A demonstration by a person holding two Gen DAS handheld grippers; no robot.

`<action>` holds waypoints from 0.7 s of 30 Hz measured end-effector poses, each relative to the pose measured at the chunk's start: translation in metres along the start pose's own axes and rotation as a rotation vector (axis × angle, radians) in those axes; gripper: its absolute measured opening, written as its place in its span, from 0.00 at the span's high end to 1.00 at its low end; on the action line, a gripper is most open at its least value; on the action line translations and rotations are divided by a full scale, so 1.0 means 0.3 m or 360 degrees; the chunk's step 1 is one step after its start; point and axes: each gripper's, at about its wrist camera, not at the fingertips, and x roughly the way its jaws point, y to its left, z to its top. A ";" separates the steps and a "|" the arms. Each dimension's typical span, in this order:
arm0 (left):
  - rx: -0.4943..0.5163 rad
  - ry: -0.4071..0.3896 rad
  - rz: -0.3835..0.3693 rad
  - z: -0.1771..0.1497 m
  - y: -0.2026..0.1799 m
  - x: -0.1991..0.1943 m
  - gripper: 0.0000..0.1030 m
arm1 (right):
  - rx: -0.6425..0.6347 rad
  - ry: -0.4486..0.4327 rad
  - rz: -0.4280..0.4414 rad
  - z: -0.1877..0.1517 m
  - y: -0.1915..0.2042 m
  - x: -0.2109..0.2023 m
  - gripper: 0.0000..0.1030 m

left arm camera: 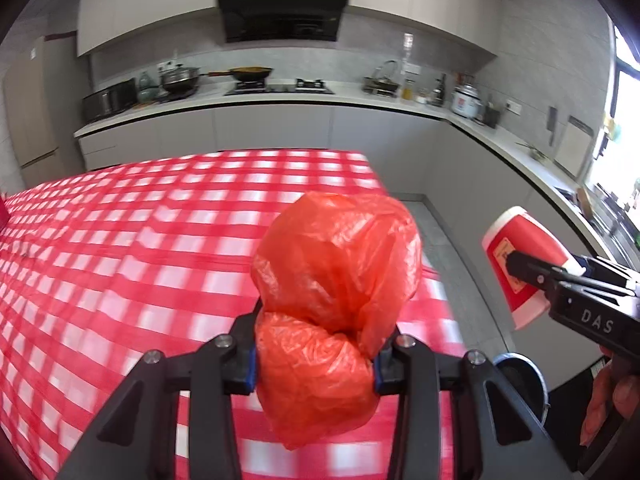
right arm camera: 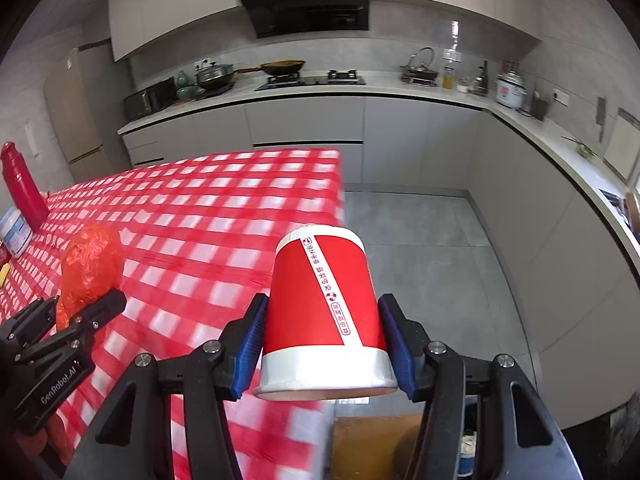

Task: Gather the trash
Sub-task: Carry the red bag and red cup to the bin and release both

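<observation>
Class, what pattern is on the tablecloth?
The plastic tablecloth has a red-and-white check, clearest in the right wrist view.

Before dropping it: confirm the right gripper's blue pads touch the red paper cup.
Touching. The right wrist view shows both blue pads pressed against the red paper cup.

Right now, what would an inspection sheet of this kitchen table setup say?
Surface: table under a red-and-white checked cloth.
Job's things: crumpled orange plastic bag and a red paper cup, held rim toward the camera, both lifted off the cloth.
Clutter: red bottle and a white tub at the table's far left.
Grippers: left tool shut on the bag; right tool shut on the cup.
Cables: nothing seen.
Surroundings: counter with a wok, rice cooker, range hood.
</observation>
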 end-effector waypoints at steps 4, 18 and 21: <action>0.0045 0.0007 -0.0077 -0.025 -0.142 -0.010 0.60 | 0.0061 0.0003 -0.0076 -0.058 -0.168 -0.057 0.44; 0.0267 0.0169 -0.0387 -0.194 -0.746 0.068 0.60 | 0.0337 0.0188 -0.0328 -0.396 -0.835 -0.153 0.44; 0.0303 0.0205 -0.0392 -0.249 -0.816 0.091 0.60 | 0.0380 0.0289 -0.0297 -0.512 -0.909 -0.094 0.43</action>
